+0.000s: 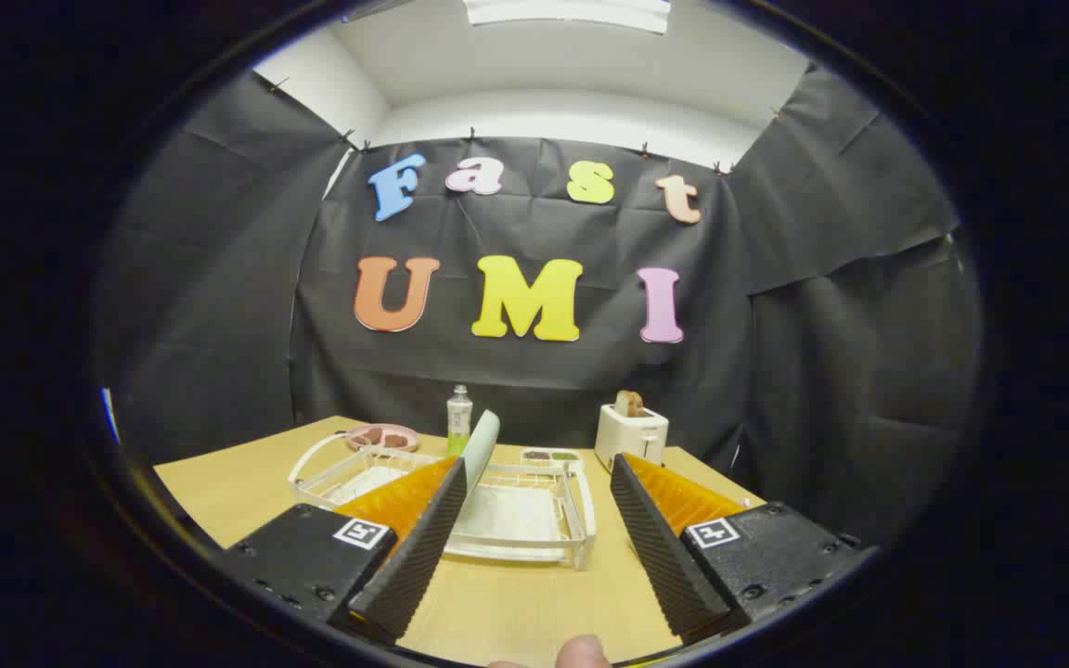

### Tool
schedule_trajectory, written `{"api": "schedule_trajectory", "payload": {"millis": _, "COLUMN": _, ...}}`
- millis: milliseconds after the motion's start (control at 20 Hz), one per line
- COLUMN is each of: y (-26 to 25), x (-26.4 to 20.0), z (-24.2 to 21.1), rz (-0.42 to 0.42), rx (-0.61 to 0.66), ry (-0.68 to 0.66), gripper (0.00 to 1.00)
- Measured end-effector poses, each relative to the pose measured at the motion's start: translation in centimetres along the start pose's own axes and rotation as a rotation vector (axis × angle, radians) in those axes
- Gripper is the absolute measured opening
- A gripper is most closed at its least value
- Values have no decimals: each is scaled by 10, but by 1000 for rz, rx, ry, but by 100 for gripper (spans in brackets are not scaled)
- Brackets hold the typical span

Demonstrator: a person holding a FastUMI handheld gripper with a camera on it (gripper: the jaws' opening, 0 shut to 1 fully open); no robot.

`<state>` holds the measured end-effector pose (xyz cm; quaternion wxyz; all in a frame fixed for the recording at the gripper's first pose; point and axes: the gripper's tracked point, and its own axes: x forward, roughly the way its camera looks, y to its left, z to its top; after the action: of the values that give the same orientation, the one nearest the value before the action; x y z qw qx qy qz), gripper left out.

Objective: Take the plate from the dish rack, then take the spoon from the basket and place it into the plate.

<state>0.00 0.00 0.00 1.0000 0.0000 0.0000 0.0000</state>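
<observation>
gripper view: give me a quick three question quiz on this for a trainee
1. True or false: the tool is shut on the pale green plate.
2. Where does that plate stand? A) on edge in the white wire dish rack B) flat on the wooden table C) on the white toaster
3. Fill in: beyond the rack, beside the clear plastic bottle, lies a pink ____.

Key: 1 false, its fingers are open; 2 A; 3 dish
</observation>
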Motion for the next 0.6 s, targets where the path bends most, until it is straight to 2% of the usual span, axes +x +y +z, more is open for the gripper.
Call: {"api": "schedule_trajectory", "payload": {"millis": 600, "y": 8, "x": 6, "z": -6, "rz": 12, "rx": 6, "ry": 30, "gripper": 100}}
